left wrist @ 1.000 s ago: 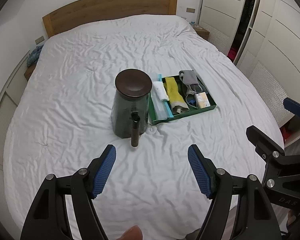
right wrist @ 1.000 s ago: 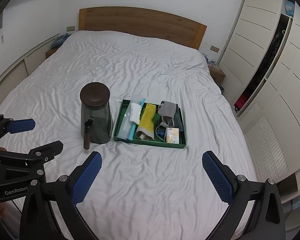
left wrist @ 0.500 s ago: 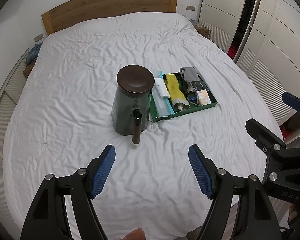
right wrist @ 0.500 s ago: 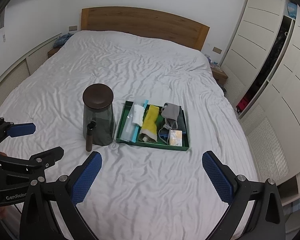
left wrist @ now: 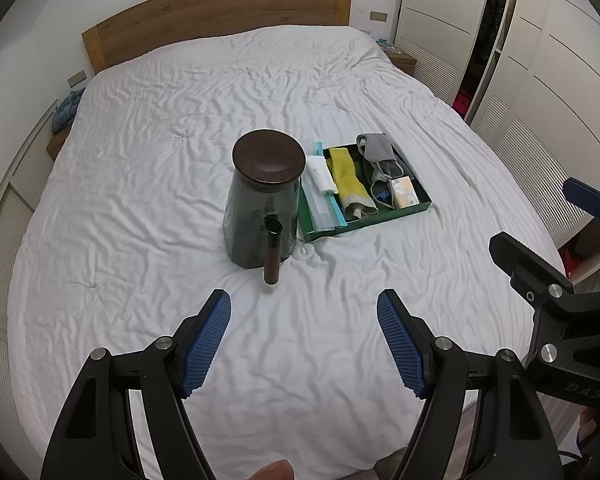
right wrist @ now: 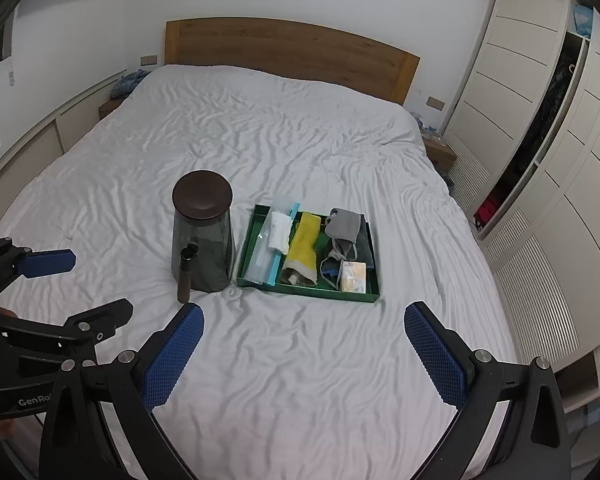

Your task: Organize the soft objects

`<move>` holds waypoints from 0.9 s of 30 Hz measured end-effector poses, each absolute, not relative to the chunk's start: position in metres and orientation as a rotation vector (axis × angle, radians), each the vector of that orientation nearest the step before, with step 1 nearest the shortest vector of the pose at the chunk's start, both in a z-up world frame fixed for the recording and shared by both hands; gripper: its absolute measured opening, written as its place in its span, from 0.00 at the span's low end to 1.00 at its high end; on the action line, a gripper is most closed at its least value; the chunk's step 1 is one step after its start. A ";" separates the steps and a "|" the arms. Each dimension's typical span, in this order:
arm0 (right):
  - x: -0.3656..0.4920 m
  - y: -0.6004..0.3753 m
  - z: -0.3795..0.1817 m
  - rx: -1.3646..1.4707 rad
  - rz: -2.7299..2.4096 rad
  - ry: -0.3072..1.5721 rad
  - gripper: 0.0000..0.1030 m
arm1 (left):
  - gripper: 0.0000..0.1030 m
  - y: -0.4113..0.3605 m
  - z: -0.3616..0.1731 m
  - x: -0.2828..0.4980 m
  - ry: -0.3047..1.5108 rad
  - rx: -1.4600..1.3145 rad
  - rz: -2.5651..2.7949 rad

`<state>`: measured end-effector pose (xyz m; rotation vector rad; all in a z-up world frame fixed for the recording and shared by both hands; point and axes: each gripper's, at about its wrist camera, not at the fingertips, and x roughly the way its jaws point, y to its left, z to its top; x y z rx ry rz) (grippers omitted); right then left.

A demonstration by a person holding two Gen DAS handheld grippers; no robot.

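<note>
Rumpled white bed (left wrist: 180,168), wooden headboard (right wrist: 292,52), cream wardrobe doors (right wrist: 512,64) alongside.

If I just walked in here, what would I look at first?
Probably the dark jar with the round brown lid, standing on the big white bed. Right beside it lies a green tray holding a bright yellow cloth, a grey cloth and other small things. Up close, two open grippers with blue fingers hover over the bed's near edge, holding nothing.
</note>
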<state>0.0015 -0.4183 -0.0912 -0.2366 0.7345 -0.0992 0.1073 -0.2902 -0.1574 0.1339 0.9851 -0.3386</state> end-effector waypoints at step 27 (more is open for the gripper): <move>-0.004 -0.419 -0.091 -0.223 -0.102 0.734 0.99 | 0.68 -0.284 -0.156 0.102 0.992 0.142 -0.335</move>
